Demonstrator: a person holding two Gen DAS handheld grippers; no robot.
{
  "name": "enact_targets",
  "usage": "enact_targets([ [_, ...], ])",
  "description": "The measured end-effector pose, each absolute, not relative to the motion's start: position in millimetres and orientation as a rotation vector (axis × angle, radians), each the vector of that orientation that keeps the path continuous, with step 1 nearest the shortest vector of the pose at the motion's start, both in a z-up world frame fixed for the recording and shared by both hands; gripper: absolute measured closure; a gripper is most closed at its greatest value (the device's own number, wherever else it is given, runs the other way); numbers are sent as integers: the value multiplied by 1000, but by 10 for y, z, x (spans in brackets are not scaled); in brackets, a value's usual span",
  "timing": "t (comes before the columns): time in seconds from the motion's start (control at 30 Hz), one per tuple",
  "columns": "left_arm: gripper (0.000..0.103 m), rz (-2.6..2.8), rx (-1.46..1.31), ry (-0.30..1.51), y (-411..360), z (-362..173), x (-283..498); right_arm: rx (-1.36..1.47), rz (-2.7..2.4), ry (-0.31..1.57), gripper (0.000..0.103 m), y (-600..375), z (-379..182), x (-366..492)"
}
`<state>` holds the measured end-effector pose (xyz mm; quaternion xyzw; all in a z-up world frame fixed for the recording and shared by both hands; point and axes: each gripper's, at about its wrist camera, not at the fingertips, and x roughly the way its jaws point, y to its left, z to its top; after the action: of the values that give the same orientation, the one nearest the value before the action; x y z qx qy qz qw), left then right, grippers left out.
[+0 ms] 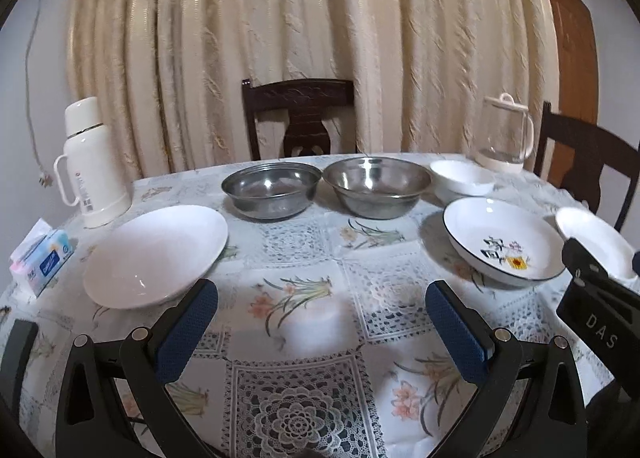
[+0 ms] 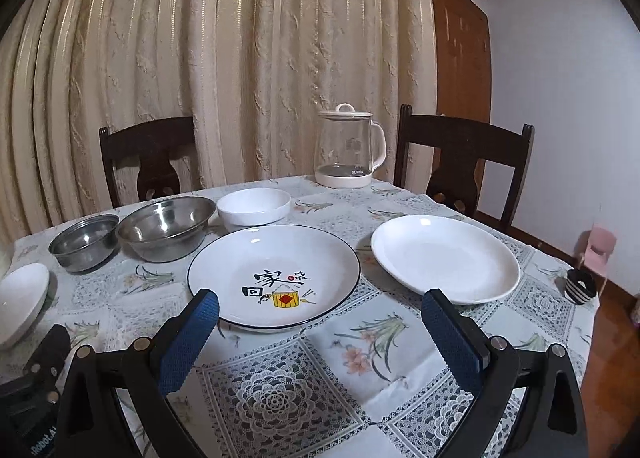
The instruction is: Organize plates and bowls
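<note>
**Both tools wide open over the counter, nothing held**

Left tool (image 1: 322,300) spread wide, blue pads empty, hovering above the lace-and-flower cloth of the counter (image 1: 304,322). Right tool (image 2: 320,306) same: spread wide, empty, its left pad just in front of the near rim of the printed plate (image 2: 274,276).

Dishes, all resting on the counter:
- Plain white plate (image 1: 156,256) at left, near the left tool's left pad, beside the white thermos (image 1: 90,163).
- Two steel bowls side by side at the back: smaller steel bowl (image 1: 271,189) on the left, larger steel bowl (image 1: 377,185) on the right; rims close, can't tell if touching.
- Small white bowl (image 2: 254,209) behind the printed plate, right of the larger steel bowl.
- Printed plate has a dark rim and characters inside.
- Second white plate (image 2: 444,258) right of the printed plate, apart from it.

Nothing stacked. Glass kettle (image 2: 349,147) at the far edge, tissue pack (image 1: 42,260) at far left, small striped object (image 2: 581,286) at the right edge. Dark chairs and a cream curtain behind.
</note>
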<state>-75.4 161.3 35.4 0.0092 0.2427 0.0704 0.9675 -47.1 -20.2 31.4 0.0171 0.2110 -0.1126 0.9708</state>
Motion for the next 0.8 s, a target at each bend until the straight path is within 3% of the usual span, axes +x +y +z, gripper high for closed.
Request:
enact_targets([
  [0.8,0,159,-15,503,1692,339,-730,22,-192,367,0,-158,370,-547],
])
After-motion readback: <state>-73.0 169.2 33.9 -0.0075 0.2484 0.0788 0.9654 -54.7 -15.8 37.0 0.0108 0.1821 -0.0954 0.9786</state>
